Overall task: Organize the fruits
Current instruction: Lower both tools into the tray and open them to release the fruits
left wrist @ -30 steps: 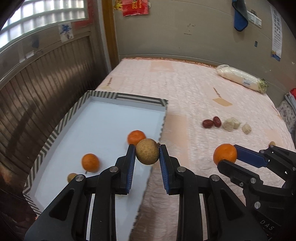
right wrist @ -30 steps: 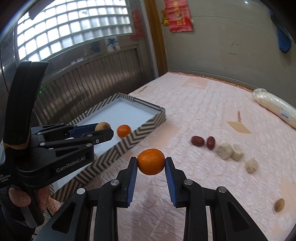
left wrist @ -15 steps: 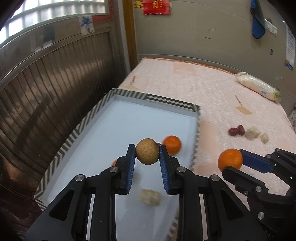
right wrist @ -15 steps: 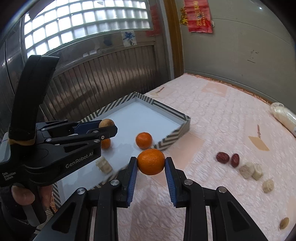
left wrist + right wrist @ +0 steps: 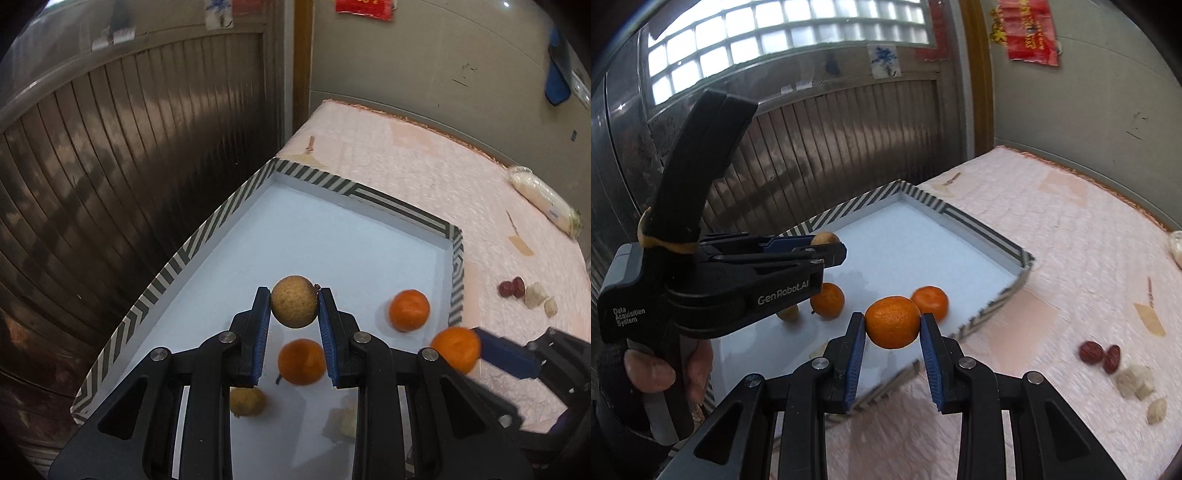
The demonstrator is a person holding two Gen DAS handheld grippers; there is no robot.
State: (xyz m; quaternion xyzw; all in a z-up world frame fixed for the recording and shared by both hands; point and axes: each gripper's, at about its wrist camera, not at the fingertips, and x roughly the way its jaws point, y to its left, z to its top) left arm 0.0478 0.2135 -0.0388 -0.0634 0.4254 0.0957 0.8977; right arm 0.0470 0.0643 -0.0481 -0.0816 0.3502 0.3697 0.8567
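Note:
My left gripper (image 5: pixel 294 304) is shut on a tan round fruit (image 5: pixel 294 302) and holds it above the white floor of the striped tray (image 5: pixel 207 236). My right gripper (image 5: pixel 892 328) is shut on an orange mandarin (image 5: pixel 892 326) and holds it over the tray's near right edge (image 5: pixel 997 301). In the tray lie two mandarins (image 5: pixel 409 309) (image 5: pixel 301 362), a second tan fruit (image 5: pixel 247 401) and a pale chunk (image 5: pixel 343 422). The left gripper also shows in the right wrist view (image 5: pixel 827 243).
The tray sits on a pink quilted bed cover (image 5: pixel 406 166). Two red dates (image 5: pixel 1100 355) and several pale chunks (image 5: pixel 1134 380) lie on the cover to the right. A wrapped white roll (image 5: pixel 543 199) lies far right. A dark slatted wall (image 5: pixel 92 166) runs along the left.
Both grippers moved left with their fruits. The left one went from the tray's right edge to over its floor. The right one went from over the bed cover to the tray's edge.

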